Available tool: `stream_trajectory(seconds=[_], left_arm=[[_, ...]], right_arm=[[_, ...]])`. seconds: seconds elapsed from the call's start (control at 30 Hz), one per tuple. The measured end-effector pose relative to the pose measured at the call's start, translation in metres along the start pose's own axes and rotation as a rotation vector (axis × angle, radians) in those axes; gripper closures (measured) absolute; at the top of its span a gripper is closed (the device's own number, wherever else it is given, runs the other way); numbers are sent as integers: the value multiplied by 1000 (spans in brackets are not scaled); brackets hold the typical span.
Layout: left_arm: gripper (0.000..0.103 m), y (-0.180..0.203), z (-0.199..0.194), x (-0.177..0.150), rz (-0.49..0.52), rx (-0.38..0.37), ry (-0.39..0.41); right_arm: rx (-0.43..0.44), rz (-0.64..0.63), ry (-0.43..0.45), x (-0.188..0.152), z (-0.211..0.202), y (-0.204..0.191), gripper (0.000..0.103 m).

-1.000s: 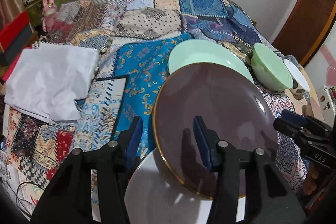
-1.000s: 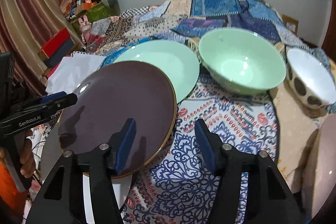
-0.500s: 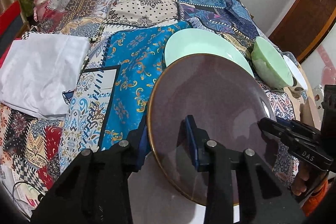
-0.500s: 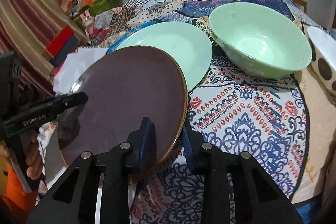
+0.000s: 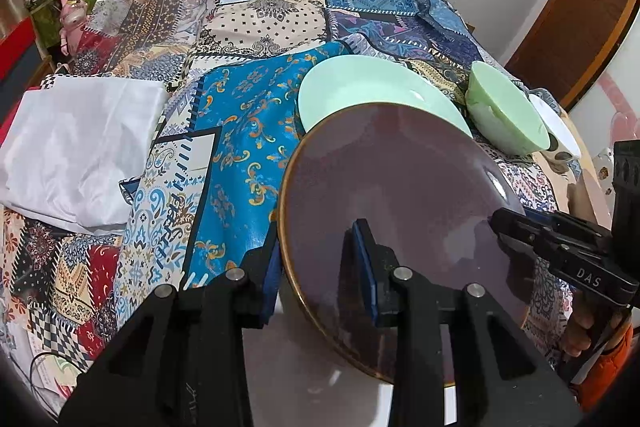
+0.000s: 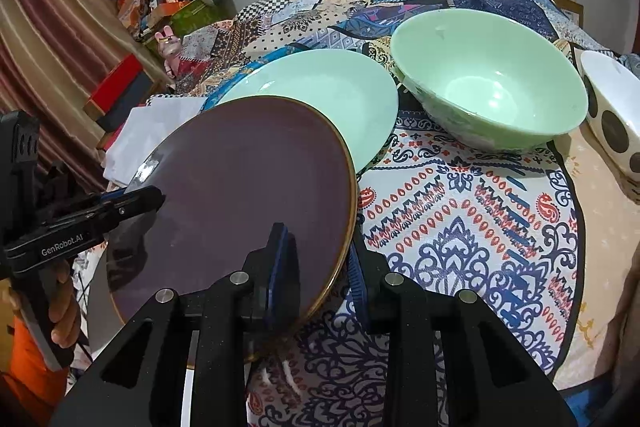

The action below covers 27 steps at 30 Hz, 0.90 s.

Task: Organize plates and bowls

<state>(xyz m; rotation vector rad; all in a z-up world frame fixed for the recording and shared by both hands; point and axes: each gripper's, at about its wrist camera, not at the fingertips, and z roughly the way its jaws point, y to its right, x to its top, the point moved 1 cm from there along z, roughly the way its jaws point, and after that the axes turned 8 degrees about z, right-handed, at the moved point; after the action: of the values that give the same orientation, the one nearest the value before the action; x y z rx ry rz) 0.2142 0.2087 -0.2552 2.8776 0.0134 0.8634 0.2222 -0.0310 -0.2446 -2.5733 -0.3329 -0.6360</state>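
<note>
A dark purple plate (image 5: 400, 187) with a gold rim is held tilted above the table by both grippers. My left gripper (image 5: 320, 259) is shut on its left rim, one pad above and one below. My right gripper (image 6: 320, 259) is shut on the opposite rim of the same purple plate (image 6: 240, 187). A white plate (image 5: 312, 379) lies under it. Behind it lies a mint green plate (image 5: 368, 91), also in the right wrist view (image 6: 332, 95). To the right stand a green bowl (image 6: 488, 91) and a white bowl with dark spots (image 6: 612, 115).
A patchwork cloth (image 5: 240, 131) covers the table. A folded white cloth (image 5: 76, 143) lies at the left. Boxes and a pink rabbit toy (image 5: 72, 19) stand beyond the table's far left edge. A hand (image 6: 60, 303) grips the left tool.
Both grippers have shut on opposite rims of the purple plate, which has lifted and tilted off the white plate below.
</note>
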Motion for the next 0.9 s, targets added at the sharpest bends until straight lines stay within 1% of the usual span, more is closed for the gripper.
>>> stream_trajectory(seconds=[0.37, 0.57, 0.9], left_arm=[[69, 20, -24, -6, 12, -5, 27], [69, 38, -42, -8, 24, -11, 46], [69, 80, -69, -13, 59, -17, 68]], right_arm=[[-3, -32, 46, -5, -27, 1, 77], [-4, -42, 79, -12, -50, 4, 77], [-13, -38, 133, -24, -89, 16, 77]])
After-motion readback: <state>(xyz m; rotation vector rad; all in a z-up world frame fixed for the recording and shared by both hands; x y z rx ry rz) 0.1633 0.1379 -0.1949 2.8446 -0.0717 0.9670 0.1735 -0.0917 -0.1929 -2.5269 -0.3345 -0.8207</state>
